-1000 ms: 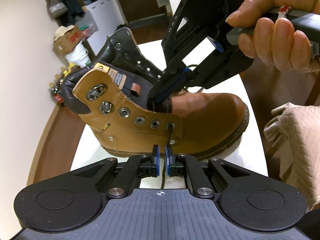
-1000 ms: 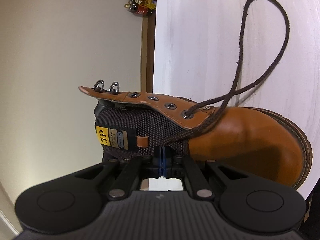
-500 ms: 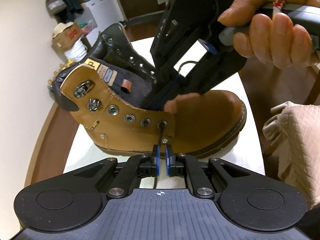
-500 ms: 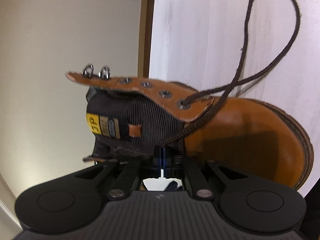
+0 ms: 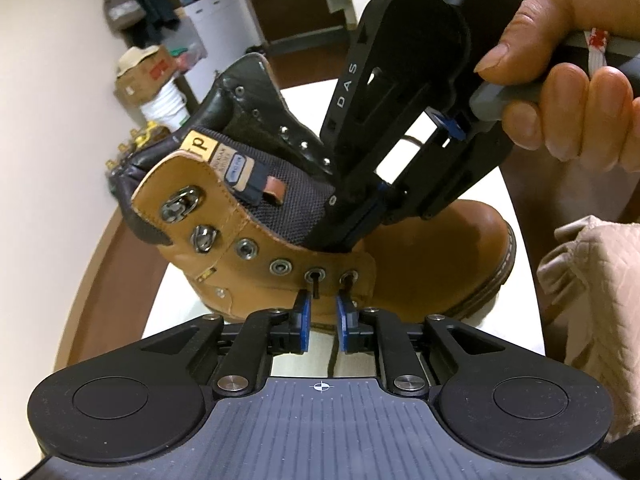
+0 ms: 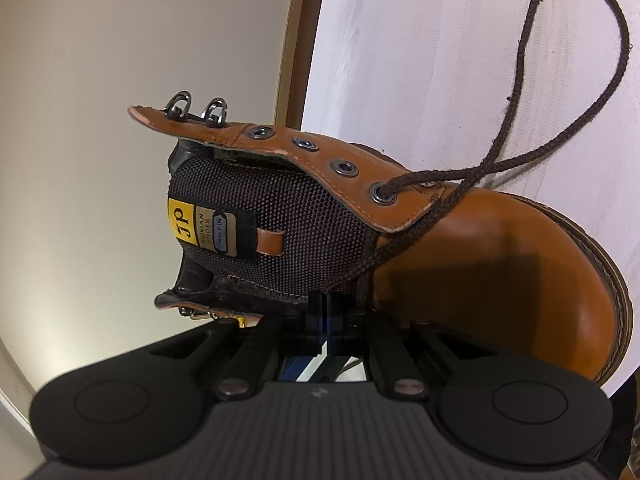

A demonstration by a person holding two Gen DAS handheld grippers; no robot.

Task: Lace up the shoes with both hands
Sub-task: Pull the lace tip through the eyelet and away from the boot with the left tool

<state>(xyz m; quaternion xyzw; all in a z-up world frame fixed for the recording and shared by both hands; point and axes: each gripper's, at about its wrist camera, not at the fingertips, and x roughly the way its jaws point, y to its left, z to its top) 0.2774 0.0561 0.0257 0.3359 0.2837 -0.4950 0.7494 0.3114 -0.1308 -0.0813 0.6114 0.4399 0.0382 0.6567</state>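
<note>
A tan leather boot [image 5: 424, 264] with a black mesh tongue lies on the white table; it also shows in the right wrist view [image 6: 500, 276]. A dark brown lace [image 6: 560, 136] comes out of the lowest far eyelet and loops over the table. My left gripper [image 5: 323, 316] is open, its fingertips just below the two lowest near eyelets, where a lace tip pokes out of the second eyelet [image 5: 314, 278]. My right gripper [image 5: 352, 232] reaches down inside the boot against the tongue; in its own view [image 6: 325, 312] it is shut, apparently on the lace.
The white table [image 6: 420, 60] has a brown rim. A beige quilted cloth [image 5: 592, 292] lies at the right. A cardboard box and white bucket [image 5: 160, 84] stand on the floor beyond, with bottles near them.
My left gripper has opened and let go of the lace. The boot has come closer, and a lace tip now pokes out of the second near eyelet. The right gripper stays shut.
</note>
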